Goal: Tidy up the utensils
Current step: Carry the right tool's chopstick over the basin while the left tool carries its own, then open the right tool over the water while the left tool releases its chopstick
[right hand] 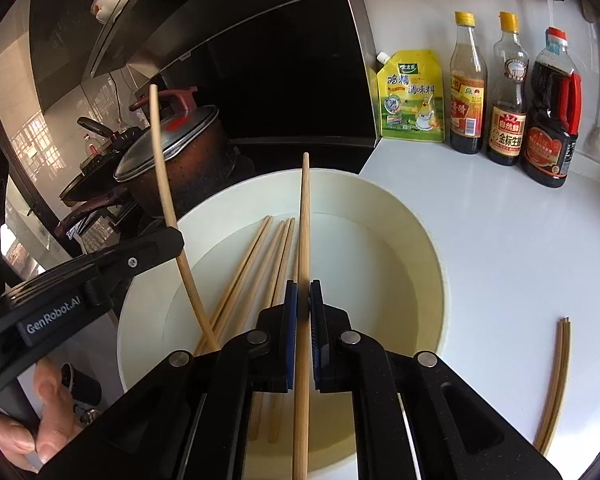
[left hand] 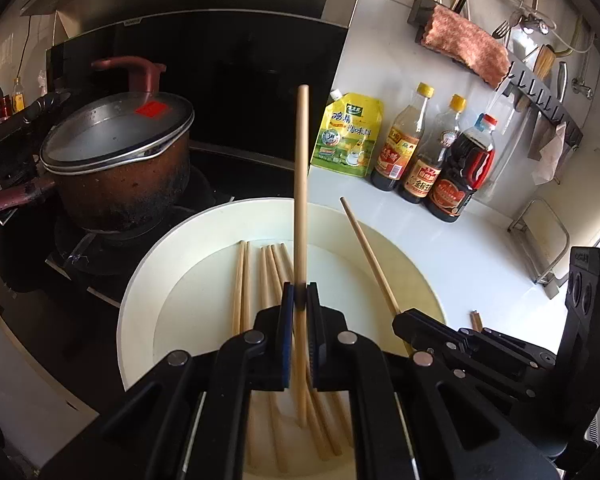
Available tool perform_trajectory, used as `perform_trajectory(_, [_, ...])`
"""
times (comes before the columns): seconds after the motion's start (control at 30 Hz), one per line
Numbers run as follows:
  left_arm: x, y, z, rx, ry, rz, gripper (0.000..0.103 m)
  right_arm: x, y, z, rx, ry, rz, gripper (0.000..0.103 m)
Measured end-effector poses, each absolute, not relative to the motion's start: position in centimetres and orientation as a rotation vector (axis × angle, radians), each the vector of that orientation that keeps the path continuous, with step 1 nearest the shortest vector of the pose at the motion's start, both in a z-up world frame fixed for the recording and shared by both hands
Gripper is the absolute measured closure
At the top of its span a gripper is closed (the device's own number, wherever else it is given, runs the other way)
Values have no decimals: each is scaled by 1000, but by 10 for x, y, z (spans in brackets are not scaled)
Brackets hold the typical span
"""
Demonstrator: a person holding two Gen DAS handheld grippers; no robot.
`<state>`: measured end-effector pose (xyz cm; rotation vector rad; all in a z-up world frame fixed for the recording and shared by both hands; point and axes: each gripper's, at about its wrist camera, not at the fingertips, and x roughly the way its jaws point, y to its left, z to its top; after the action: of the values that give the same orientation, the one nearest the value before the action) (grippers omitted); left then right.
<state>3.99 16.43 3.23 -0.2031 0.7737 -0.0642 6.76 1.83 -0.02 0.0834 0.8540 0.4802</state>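
A white basin (left hand: 140, 292) (right hand: 420, 232) sits on the white counter and holds several wooden chopsticks (left hand: 242, 280) (right hand: 256, 256). My left gripper (left hand: 300, 292) is shut on one chopstick (left hand: 301, 168), held upright above the basin; it also shows in the right wrist view (right hand: 162, 168) at the left gripper (right hand: 176, 236). My right gripper (right hand: 303, 292) is shut on another chopstick (right hand: 304, 220) over the basin; in the left wrist view it (left hand: 368, 252) slants up from the right gripper (left hand: 400, 316). A few chopsticks (right hand: 556, 384) lie on the counter to the right.
A lidded brown pot (left hand: 120, 168) stands on the black stove left of the basin. A yellow seasoning pouch (left hand: 348, 136) and three sauce bottles (left hand: 432, 160) line the back wall. A wall rack (left hand: 540, 100) holds a cloth and utensils.
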Motion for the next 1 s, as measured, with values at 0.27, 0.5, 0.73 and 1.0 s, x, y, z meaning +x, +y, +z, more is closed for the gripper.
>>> perform_trajectory(0.27, [55,177,1,-199,847,-18,92,83,31,-21,72,905,456,94])
perform_trajectory(0.5, [43,182,0,-186,826,26,53,76,28,-25,63,905,445,94])
perform_trajectory(0.73, [29,180,1,-177,826,42,49,68,20,-20,80,890,438,93])
perform_trajectory(1.0, [16,172,2,-177,827,36,44,52,-1,-14,106,874,413,91])
